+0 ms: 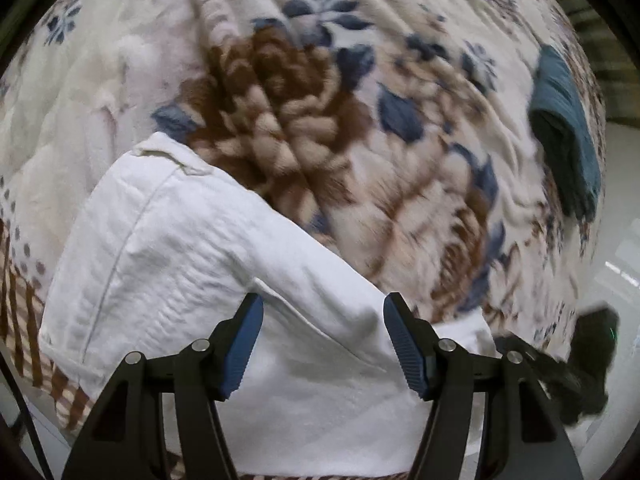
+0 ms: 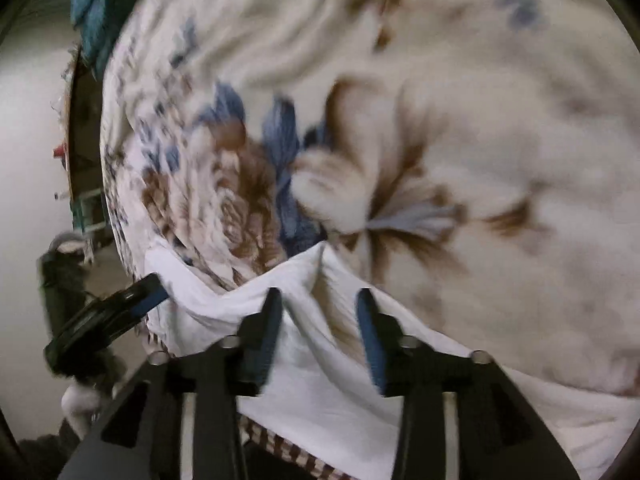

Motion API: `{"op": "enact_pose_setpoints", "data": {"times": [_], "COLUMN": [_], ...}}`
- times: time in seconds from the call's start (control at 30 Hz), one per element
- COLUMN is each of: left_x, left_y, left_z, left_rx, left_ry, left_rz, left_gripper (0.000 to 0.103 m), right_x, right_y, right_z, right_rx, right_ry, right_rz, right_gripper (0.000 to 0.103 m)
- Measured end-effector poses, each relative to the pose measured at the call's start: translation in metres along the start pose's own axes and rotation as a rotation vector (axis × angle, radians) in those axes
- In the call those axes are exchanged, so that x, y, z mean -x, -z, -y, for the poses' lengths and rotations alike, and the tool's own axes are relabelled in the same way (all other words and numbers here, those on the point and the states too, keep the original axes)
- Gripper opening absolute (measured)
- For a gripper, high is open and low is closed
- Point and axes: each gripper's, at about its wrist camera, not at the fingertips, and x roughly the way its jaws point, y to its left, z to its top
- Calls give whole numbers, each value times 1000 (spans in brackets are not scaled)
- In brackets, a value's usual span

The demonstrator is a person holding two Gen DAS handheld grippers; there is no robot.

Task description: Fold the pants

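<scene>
Two grippers hover over white pants (image 1: 192, 256) (creased cotton, one long seam) lying on a plush floral blanket (image 1: 280, 120). Left gripper (image 1: 323, 350) spreads its ribbed blue jaws; right gripper (image 2: 320, 338) gapes too, above a peaked fold.

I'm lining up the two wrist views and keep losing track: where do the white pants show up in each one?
Left wrist: the white pants fill the lower left and centre, running under the open jaws of the left gripper.
Right wrist: the pants lie along the bottom, bunched between the open jaws of the right gripper.
Shared landmark: the teal cloth at the floral blanket's far edge.
</scene>
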Motion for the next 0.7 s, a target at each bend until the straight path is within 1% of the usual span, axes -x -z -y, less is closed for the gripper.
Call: {"op": "enact_pose_setpoints", "data": {"times": [0.03, 0.1, 0.17, 0.2, 0.23, 0.27, 0.3, 0.33, 0.37, 0.4, 0.43, 0.47, 0.5, 0.53, 0.6, 0.67, 0.7], "left_x": [-4, -4, -4, -3, -3, -3, -3, -3, -2, -2, -2, -1, 0, 4, 13, 25, 29], "left_y": [-4, -6, -8, -8, -8, -8, -8, -8, -8, -8, -8, -8, -8, -8, -6, -3, -2], "left_z": [-5, -9, -9, -10, -11, -10, -10, -10, -9, -8, -9, -10, -10, -11, -9, -10, -9], "left_rx": [16, 27, 24, 21, 20, 19, 14, 8, 5, 3, 2, 3, 6, 11, 8, -3, -12], "left_ry": [9, 10, 5, 2, 0, 0, -4, -8, -11, -11, -9, -7, -2, 9, 27, 40, 41], "left_rz": [-11, -16, -13, -13, -11, -11, -9, -6, -2, -2, -6, -8, -11, -14, -6, 6, 10], "left_gripper": [61, 61, 61, 61, 61, 61, 61, 61, 61, 61, 61, 61, 61, 61, 61, 61, 61], "right_x": [9, 16, 5, -2, -10, -15, -17, -14, -9, -7, -8, -11, -12, -10, -1, 10, 14], "right_y": [3, 8, 12, 13, 16, 17, 18, 18, 17, 17, 17, 18, 18, 17, 16, 11, 7], "right_z": [3, 7, 8, 8, 8, 8, 11, 16, 23, 26, 28, 30, 31, 30, 25, 13, 9], "right_rx": [2, 22, 63, 85, 122, 149, 164, 149, 114, 100, 91, 86, 85, 78, 63, 38, 20], "right_ry": [-17, -49, -35, -15, 34, 83, 146, 176, 172, 187, 203, 202, 206, 218, 195, 81, -7], "right_rz": [14, -12, -87, -114, -132, -142, -150, -129, -102, -85, -82, -98, -104, -97, -84, -40, -22], "right_gripper": [65, 65, 65, 62, 31, 12, 8, 8, 8, 8, 8, 8, 8, 13, 17, 40, 65]}}
